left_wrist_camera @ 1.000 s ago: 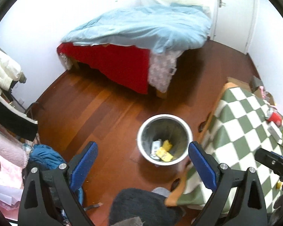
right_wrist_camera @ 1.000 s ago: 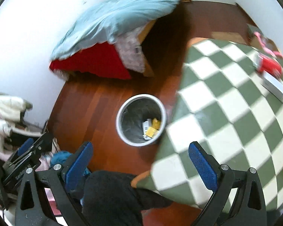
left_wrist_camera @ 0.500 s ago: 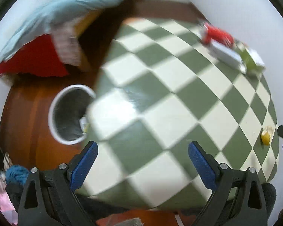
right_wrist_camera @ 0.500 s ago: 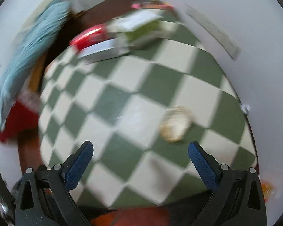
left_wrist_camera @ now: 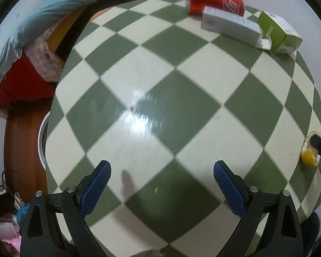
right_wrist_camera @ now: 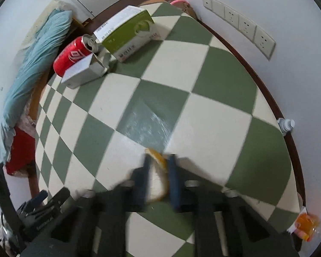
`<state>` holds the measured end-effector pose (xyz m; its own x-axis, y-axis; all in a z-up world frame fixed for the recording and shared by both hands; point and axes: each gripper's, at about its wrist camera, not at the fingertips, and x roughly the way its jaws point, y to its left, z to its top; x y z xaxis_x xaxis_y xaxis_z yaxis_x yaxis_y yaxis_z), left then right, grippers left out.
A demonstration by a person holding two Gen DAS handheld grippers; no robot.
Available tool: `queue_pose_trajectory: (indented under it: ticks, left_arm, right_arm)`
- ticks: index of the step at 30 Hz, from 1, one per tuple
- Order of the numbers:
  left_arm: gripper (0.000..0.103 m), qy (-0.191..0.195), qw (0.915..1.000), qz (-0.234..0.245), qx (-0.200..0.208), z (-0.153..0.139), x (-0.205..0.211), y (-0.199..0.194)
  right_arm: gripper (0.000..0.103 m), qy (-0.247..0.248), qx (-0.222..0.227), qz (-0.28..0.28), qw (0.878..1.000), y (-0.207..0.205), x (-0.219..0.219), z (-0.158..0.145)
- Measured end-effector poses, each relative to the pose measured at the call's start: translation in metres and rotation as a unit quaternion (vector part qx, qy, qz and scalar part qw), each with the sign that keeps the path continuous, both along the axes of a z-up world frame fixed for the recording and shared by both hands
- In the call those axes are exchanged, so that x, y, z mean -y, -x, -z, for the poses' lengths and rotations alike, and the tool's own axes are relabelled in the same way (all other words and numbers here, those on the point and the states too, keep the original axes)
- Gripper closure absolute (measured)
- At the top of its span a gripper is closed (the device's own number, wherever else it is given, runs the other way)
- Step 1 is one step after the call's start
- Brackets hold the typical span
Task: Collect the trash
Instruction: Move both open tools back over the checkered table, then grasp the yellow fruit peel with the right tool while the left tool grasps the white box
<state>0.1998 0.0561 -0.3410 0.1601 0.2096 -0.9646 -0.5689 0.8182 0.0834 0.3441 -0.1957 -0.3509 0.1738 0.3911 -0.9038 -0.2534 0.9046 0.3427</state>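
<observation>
Right gripper (right_wrist_camera: 158,167) jaws narrowed around yellow peel (right_wrist_camera: 159,160) on checkered table (left_wrist_camera: 194,111); left gripper (left_wrist_camera: 161,172) jaws wide apart, empty.

Yellow peel (right_wrist_camera: 158,171) lies on checkered table (right_wrist_camera: 203,85), between gripper fingers.

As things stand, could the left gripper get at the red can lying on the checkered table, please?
Probably yes. The left gripper is open and empty, and bare checkered table lies between it and the red can. The can rests at the far side, against a white box, so it would need a long forward reach.
</observation>
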Motion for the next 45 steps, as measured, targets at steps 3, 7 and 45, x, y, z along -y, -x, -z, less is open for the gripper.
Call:
queue_pose_trajectory:
  ticks: [3, 7, 45]
  left_arm:
    - [0.005, 0.003, 1.0000, 0.001, 0.002, -0.006, -0.008, -0.023]
    - [0.005, 0.035, 0.9992, -0.011, 0.014, -0.019, -0.024, -0.069]
    - [0.065, 0.122, 0.9915, 0.042, -0.009, 0.000, -0.042, -0.116]
  right_arm:
    - [0.093, -0.011, 0.010, 0.008, 1.000, -0.020, -0.004, -0.011]
    - [0.093, -0.025, 0.023, 0.033, 0.999, -0.053, -0.007, -0.024]
    - [0.092, -0.016, -0.009, -0.010, 1.000, -0.069, -0.034, -0.008]
